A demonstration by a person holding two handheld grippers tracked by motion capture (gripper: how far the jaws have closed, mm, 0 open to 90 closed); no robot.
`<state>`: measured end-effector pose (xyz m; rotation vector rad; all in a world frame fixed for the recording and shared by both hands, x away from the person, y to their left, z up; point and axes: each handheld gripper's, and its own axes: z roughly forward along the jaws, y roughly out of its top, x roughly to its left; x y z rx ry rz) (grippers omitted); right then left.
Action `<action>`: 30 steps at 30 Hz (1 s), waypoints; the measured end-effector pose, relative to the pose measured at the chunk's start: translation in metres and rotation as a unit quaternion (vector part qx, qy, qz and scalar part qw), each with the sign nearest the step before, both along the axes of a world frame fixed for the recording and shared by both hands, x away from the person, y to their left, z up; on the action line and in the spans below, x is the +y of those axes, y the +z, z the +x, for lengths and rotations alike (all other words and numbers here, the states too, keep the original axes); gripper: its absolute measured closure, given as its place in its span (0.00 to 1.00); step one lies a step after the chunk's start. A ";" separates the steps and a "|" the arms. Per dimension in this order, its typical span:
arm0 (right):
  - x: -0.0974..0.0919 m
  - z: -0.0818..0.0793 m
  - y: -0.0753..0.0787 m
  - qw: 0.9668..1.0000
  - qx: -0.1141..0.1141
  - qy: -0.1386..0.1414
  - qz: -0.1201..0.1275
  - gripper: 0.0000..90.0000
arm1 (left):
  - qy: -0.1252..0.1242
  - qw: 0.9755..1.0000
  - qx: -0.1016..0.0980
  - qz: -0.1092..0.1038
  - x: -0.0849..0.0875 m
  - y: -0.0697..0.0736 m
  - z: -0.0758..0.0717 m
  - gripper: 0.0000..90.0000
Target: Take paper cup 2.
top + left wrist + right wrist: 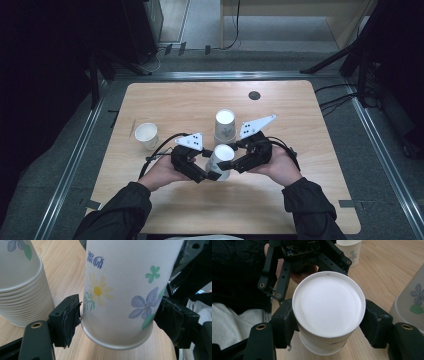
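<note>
Low in the centre of the high view, two hands hold an upturned floral paper cup (pixel 221 161) above the table (pixel 300 200); the right gripper (pixel 231 164) clamps it near its white base, a pad pressed to each side (pixel 284 325); the left gripper (pixel 209 175) grips the lower wall near the rim, one pad (pixel 71 317) touching it, the other at the opposite side; a stack of cups (pixel 224 126) stands just above it; a single cup (pixel 146 135) sits at centre left.
</note>
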<state>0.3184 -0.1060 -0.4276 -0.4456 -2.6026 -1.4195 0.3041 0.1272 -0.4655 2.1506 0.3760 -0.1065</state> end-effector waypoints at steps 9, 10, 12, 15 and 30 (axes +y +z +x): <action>0.000 0.001 0.001 1.000 0.005 -0.003 0.000 0.39 | -0.002 1.000 -0.015 -0.001 0.000 0.002 -0.002 0.32; 0.000 0.001 0.001 1.000 0.005 -0.003 -0.002 0.39 | -0.002 1.000 -0.015 0.000 0.000 0.002 -0.002 0.33; 0.000 0.001 0.001 1.000 0.005 -0.003 -0.001 0.39 | -0.004 1.000 -0.014 0.001 0.000 0.002 -0.002 0.34; 0.001 0.001 0.000 1.000 0.007 -0.002 -0.002 0.39 | -0.006 1.000 -0.012 0.005 -0.001 0.002 -0.002 0.35; -0.002 0.000 -0.002 1.000 -0.008 0.001 0.000 0.30 | -0.004 1.000 -0.019 0.012 0.006 0.008 -0.001 0.35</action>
